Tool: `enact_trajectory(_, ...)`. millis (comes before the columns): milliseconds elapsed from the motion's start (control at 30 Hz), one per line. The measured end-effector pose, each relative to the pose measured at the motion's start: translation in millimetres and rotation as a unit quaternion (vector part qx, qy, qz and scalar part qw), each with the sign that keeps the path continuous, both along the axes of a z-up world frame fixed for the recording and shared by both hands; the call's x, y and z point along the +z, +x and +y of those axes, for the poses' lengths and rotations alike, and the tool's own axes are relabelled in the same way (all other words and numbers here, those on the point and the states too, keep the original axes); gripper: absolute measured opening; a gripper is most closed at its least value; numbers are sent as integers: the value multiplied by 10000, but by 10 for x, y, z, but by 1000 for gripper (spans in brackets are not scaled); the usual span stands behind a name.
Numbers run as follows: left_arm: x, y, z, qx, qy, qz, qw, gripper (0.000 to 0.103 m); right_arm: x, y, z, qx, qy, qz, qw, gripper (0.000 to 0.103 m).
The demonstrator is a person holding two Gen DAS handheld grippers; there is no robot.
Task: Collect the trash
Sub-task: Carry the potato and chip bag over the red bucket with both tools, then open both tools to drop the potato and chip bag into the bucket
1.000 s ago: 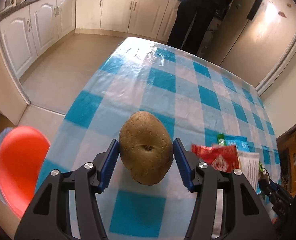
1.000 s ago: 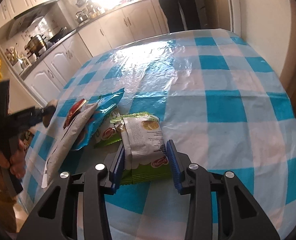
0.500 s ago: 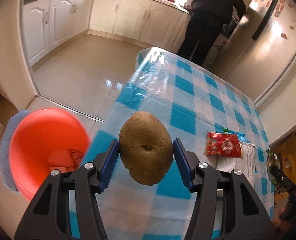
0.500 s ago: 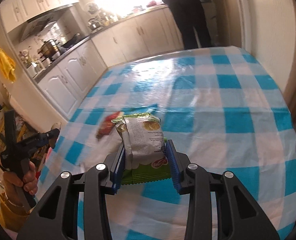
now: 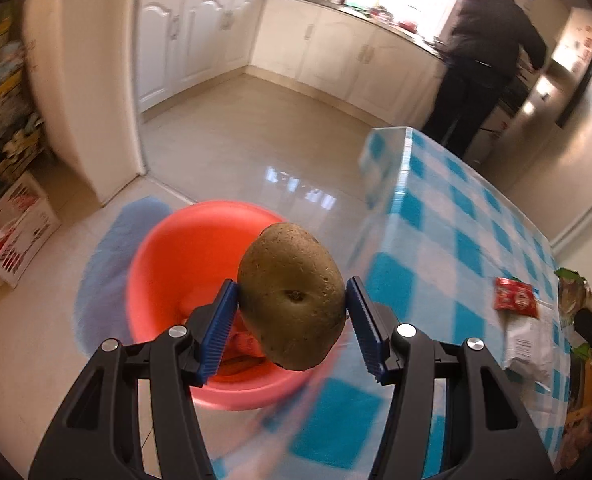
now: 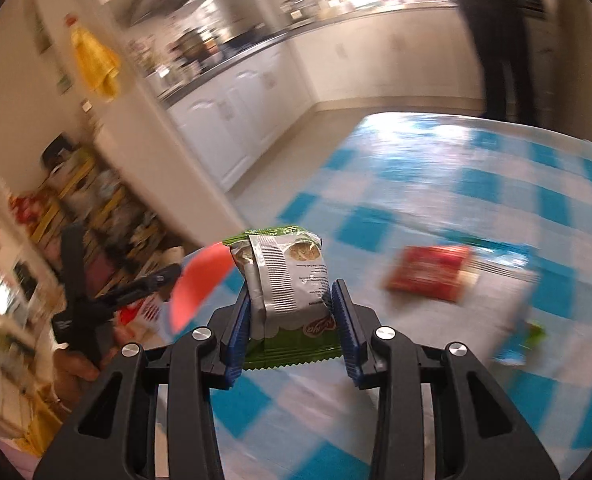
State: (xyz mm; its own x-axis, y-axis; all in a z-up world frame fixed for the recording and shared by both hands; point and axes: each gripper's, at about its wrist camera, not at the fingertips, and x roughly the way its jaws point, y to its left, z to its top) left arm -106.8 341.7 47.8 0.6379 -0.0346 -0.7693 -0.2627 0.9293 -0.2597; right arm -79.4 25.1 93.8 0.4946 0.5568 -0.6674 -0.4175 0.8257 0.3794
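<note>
My left gripper (image 5: pixel 292 308) is shut on a brown potato (image 5: pixel 292 296), held over the near rim of an orange bin (image 5: pixel 168 264) that stands on the floor beside the table. The bin has some orange scraps inside. My right gripper (image 6: pixel 292 312) is shut on a green and silver snack packet (image 6: pixel 284 280), lifted above the blue-checked tablecloth (image 6: pixel 475 208). In the right wrist view the bin (image 6: pixel 200 284) shows as an orange arc past the table edge, with the left gripper and the hand holding it at far left. A red packet (image 6: pixel 431 274) and a white packet (image 5: pixel 523 340) lie on the table.
A person in dark clothes (image 5: pixel 483 60) stands at the far counter by the fridge. White cabinets (image 5: pixel 216 40) line the back wall. A blue mat (image 5: pixel 108 256) lies under the bin, a box (image 5: pixel 16 232) sits on the floor at left, and cluttered shelves (image 6: pixel 88 208) stand nearby.
Both grippers swung left off the table toward the orange bin. The potato now hangs over the bin's rim, and the snack packet has risen clear of the cloth.
</note>
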Motion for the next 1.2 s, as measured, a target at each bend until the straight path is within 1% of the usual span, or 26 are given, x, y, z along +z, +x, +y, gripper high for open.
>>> enact_trajectory(133,-138,-62,254,252,-87,147,9995,57,-60,140,575,595,-24,182,9981,40)
enact_trajectory(267,-274,-69,395,322,-187,282,9989,57,-198,302,1055,1023,37,469,9936,40)
enact_trajectory(333,-330,-49,438,332,-183,342,9987,57,-291,379,1297,1208,-30,564,9911,40)
enact_trajectory(433,-436,-17,501,385,-279,450,9979,57,-405,463,1557,1403,-2,750,9873,40)
enact_trajectory(467,-471,-2,521,390,-287,493,9976,57,-448,488,1642,1430,-61,765,9867,40)
enact_trajectory(567,-556,42,529,409,-277,590,9970,57,-571,577,1824,1475,-103,898,9849,43)
enact_trajectory(667,-637,79,527,423,-257,729,9961,57,-672,630,1903,1409,-218,924,9855,47)
enact_trajectory(700,-662,88,530,427,-248,749,9960,57,-702,640,1905,1367,-178,980,9856,49)
enact_trajectory(733,-675,85,536,422,-242,739,9961,57,-725,654,1885,1332,-85,1039,9856,55)
enact_trajectory(767,-678,99,538,427,-240,739,9961,57,-729,658,1872,1293,-68,1048,9860,58)
enact_trajectory(800,-676,111,544,439,-241,732,9961,57,-732,663,1850,1241,-62,1041,9868,59)
enact_trajectory(833,-671,111,539,440,-237,729,9961,59,-723,660,1818,1219,-1,1048,9870,60)
enact_trajectory(900,-646,108,532,458,-127,706,9964,64,-707,663,1739,1158,95,1078,9874,65)
enact_trajectory(933,-634,104,519,478,-84,692,9964,73,-672,641,1691,1103,122,1046,9883,71)
enact_trajectory(967,-612,84,514,511,-43,663,9965,78,-642,622,1663,1081,136,1000,9890,77)
enact_trajectory(1033,-589,50,511,492,-45,637,9967,78,-573,575,1585,1022,140,891,9907,81)
enact_trajectory(1100,-552,1,503,489,-16,632,9968,82,-520,521,1500,940,117,798,9923,83)
enact_trajectory(1200,-478,-82,476,487,49,520,9974,82,-455,401,1339,813,84,647,9945,87)
